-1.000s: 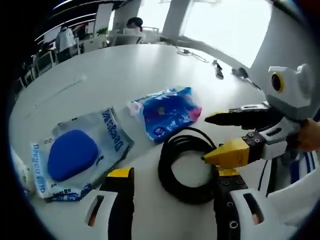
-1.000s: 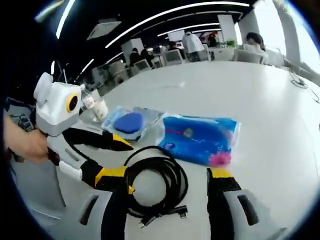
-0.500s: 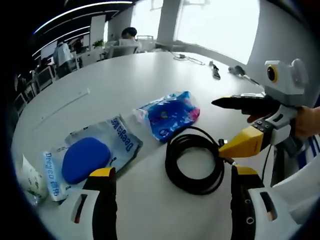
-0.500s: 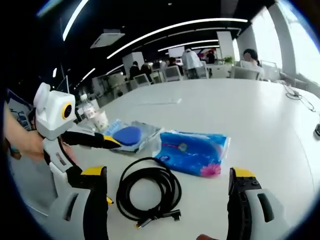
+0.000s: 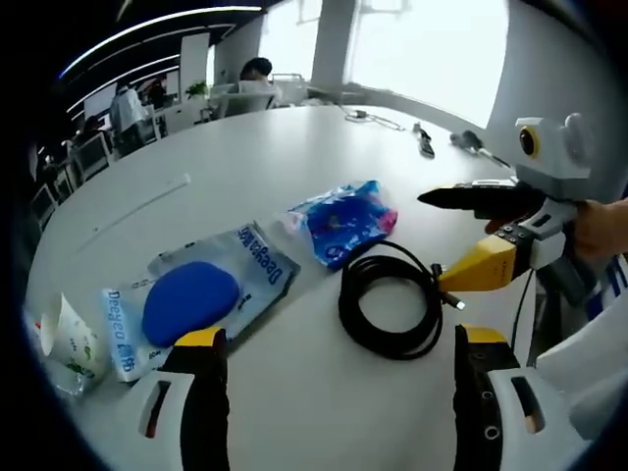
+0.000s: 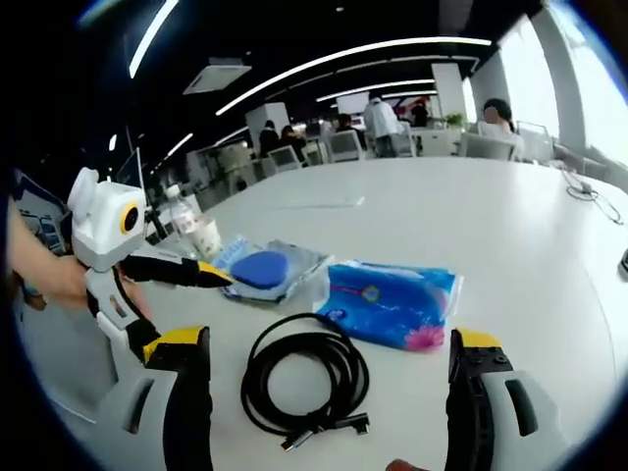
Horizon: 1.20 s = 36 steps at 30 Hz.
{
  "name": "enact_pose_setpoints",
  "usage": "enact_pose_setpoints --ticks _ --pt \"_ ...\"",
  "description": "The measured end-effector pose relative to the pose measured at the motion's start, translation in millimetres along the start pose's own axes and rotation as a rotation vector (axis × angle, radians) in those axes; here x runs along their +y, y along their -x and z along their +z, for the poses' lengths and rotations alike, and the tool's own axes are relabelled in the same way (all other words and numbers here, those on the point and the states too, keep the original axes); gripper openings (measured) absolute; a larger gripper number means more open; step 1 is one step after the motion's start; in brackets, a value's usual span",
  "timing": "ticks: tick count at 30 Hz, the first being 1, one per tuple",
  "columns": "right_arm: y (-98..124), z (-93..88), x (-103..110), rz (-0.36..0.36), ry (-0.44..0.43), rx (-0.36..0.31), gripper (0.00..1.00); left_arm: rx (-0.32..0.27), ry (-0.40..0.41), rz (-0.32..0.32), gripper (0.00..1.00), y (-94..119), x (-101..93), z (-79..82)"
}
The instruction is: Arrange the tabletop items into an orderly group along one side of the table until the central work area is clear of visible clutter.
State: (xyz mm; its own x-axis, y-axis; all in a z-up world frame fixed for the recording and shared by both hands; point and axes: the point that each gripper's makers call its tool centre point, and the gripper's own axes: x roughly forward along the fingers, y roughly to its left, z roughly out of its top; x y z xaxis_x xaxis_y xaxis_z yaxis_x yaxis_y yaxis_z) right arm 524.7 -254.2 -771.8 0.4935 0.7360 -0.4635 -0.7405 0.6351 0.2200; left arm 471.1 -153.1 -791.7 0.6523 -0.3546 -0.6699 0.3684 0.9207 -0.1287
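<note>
The left gripper [image 5: 334, 343] holds its two jaws spread wide with nothing between them, and the right gripper [image 6: 319, 343] is spread just as wide and empty too. Both hang above the near edge of the desk [image 5: 216, 147], apart from every item.

Just ahead of the jaws lies the coiled black cable [image 5: 390, 306], flat on the desk top, its plug ends at the coil's rim. Beyond it, touching or nearly touching, is the blue tissue pack [image 5: 343, 221]. Beside that lies the clear packet with the blue pad [image 5: 196, 297], and next along, nearest the desk edge, a crumpled paper cup [image 5: 71, 343].

The four items already sit in a loose row near one edge, while the broad middle of the desk is bare apart from a thin white strip [image 5: 137, 208] and some small dark objects [image 5: 427, 137] at the far edge. By my judgement the grouping is mostly done; tidying the row and collecting the strays remains.
</note>
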Motion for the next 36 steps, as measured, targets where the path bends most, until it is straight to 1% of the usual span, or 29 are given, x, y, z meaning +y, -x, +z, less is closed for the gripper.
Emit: enact_pose_setpoints --ticks 5,10,14,17,24,32,36 --pt "2 2.8 2 -0.004 0.007 -0.002 0.99 -0.005 0.007 0.016 0.91 11 11.9 -2.3" --pt "7 3.0 6 -0.008 0.016 -0.002 0.99 -0.011 0.007 0.021 0.89 18 17.1 -3.8" --pt "12 -0.3 7 -0.013 0.016 0.005 0.99 -0.017 0.014 0.023 0.88 24 19.8 -6.0" --pt "17 -0.9 8 -0.025 0.013 0.005 0.99 -0.010 0.021 0.027 0.87 30 22.0 -8.7" --pt "28 -3.1 9 -0.049 0.016 0.005 0.98 -0.024 0.016 0.033 0.86 47 30.5 -13.0" --pt "39 -6.7 14 -0.073 0.018 0.009 0.97 -0.029 0.036 0.065 0.85 72 48.5 -26.3" --pt "44 -7.5 17 -0.083 0.027 0.009 0.97 -0.047 0.048 0.078 0.85 87 56.5 -29.9"
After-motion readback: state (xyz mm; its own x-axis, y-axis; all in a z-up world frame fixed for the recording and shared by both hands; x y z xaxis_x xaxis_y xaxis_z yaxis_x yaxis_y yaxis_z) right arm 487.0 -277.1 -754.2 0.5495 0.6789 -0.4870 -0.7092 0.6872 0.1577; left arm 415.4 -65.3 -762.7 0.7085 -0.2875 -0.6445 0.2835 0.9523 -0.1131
